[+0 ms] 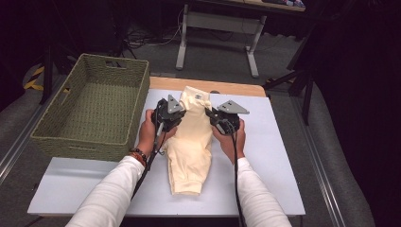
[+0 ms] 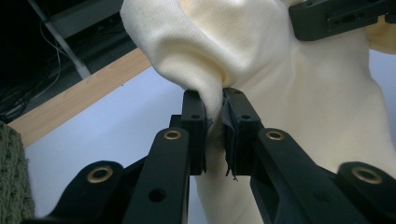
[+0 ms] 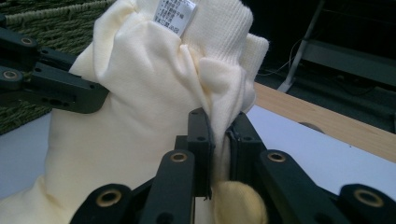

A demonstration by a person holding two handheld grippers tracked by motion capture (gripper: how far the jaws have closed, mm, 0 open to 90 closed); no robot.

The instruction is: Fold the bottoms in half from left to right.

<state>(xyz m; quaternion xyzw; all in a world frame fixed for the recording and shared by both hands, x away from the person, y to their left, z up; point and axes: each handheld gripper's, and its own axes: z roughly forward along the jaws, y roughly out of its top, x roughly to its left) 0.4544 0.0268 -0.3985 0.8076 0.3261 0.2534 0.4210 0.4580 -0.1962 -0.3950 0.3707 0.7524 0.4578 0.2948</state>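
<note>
Basket (image 1: pixel 94 113): sits at the table's left, mouth up, likely the garment's destination.
Left gripper (image 1: pixel 176 115): clenched on the garment's left edge to lift it.
Garment (image 1: pixel 191 146): cream, mid-table, waistband raised between both grippers, legs trailing toward the person.
Right gripper (image 1: pixel 213 115): pinching the right edge, keeping the cloth level.

A: Any writing to read?
B: A white label (image 3: pixel 174 15) sewn inside the waistband of the cream trousers (image 3: pixel 140 116); it carries small dark print; too small and blurred to make out.
A: Anything else?
B: No other text, brand or number legible.
</note>
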